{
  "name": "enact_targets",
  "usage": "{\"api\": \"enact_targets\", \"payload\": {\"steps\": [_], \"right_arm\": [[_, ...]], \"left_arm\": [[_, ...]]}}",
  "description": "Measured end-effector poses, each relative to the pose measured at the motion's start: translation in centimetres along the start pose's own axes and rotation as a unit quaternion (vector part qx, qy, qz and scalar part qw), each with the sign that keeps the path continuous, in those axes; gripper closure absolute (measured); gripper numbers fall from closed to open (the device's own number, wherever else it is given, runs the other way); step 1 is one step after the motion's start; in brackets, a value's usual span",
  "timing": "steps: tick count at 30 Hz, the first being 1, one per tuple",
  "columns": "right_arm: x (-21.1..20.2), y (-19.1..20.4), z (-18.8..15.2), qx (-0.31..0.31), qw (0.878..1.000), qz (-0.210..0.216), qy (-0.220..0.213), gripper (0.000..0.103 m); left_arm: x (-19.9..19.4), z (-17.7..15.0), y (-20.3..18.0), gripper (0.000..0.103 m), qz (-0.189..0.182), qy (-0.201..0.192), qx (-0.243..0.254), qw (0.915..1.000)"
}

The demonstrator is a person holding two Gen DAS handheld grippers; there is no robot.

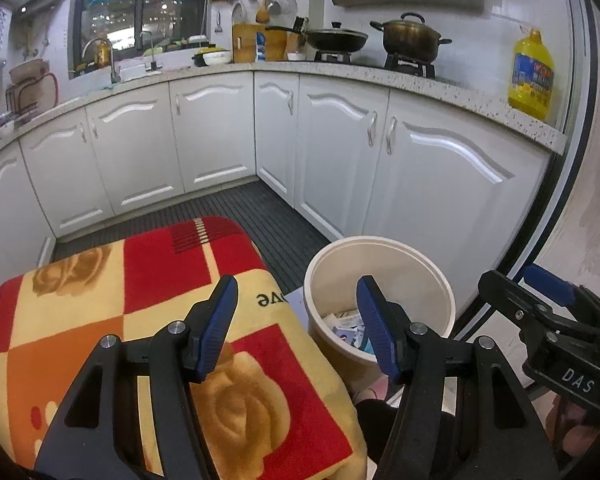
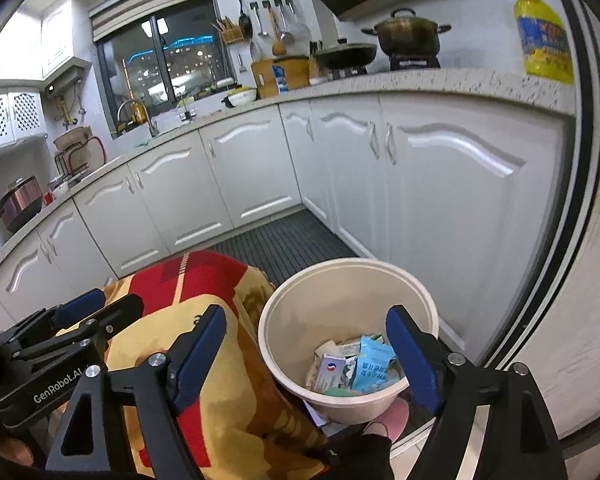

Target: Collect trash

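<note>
A cream round bin (image 2: 342, 266) stands on the floor beside a surface covered by a red, orange and yellow rose-pattern blanket (image 2: 204, 280). Inside the bin lie a light blue packet (image 2: 374, 360), a small white carton (image 2: 328, 368) and other paper scraps. My right gripper (image 2: 306, 314) hovers above the bin's near side, open, with nothing between its blue fingers. My left gripper (image 1: 296, 284) is also open and empty, held over the blanket's (image 1: 140, 280) right edge and the bin (image 1: 380, 240). The right gripper (image 1: 540, 300) shows at the right of the left wrist view.
White cabinets (image 1: 340, 152) wrap around a dark ribbed floor mat (image 1: 260, 208). On the speckled countertop (image 1: 460, 88) are a yellow oil bottle (image 1: 531, 76), pots on a stove (image 1: 410, 40) and a sink tap (image 1: 100, 56). A pink slipper (image 2: 396, 412) shows below the bin.
</note>
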State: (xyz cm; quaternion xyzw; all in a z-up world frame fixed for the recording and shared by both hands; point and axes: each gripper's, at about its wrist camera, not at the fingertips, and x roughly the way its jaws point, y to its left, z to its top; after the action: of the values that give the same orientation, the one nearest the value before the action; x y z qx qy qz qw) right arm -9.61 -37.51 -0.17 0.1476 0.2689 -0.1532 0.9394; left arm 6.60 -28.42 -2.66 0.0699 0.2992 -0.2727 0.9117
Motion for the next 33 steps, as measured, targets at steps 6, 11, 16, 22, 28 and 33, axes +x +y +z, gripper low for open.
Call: {"api": "enact_targets", "payload": {"steps": [6,11,16,22,28,33], "right_arm": [[-1.8,1.1,0.0,-0.008,1.000,-0.001,-0.015,0.020],[-2.9,1.8,0.3,-0.008,1.000,0.000,-0.025,0.017],[-3.6,2.2,0.3,-0.011,0.999,0.000,-0.030,0.016],[-4.1,2.5,0.2,-0.014,0.999,-0.004,-0.033,0.016],[-4.5,2.7,0.2,-0.015,0.999,-0.008,-0.037,0.015],[-4.7,3.0,0.2,-0.019,0.999,-0.011,-0.039,0.012]], "left_arm": [[-2.6,0.1,0.1,0.042,0.003,-0.027,-0.002,0.9996],[-4.0,0.0,0.1,0.042,0.006,-0.041,-0.001,0.9992],[-4.9,0.0,0.1,0.042,0.008,-0.047,-0.002,0.9989],[-5.6,0.2,-0.2,0.042,0.012,-0.058,-0.001,0.9982],[-5.7,0.2,0.0,0.042,0.010,-0.059,-0.004,0.9982],[-6.0,0.3,0.3,0.042,0.005,-0.062,-0.011,0.9980]]}}
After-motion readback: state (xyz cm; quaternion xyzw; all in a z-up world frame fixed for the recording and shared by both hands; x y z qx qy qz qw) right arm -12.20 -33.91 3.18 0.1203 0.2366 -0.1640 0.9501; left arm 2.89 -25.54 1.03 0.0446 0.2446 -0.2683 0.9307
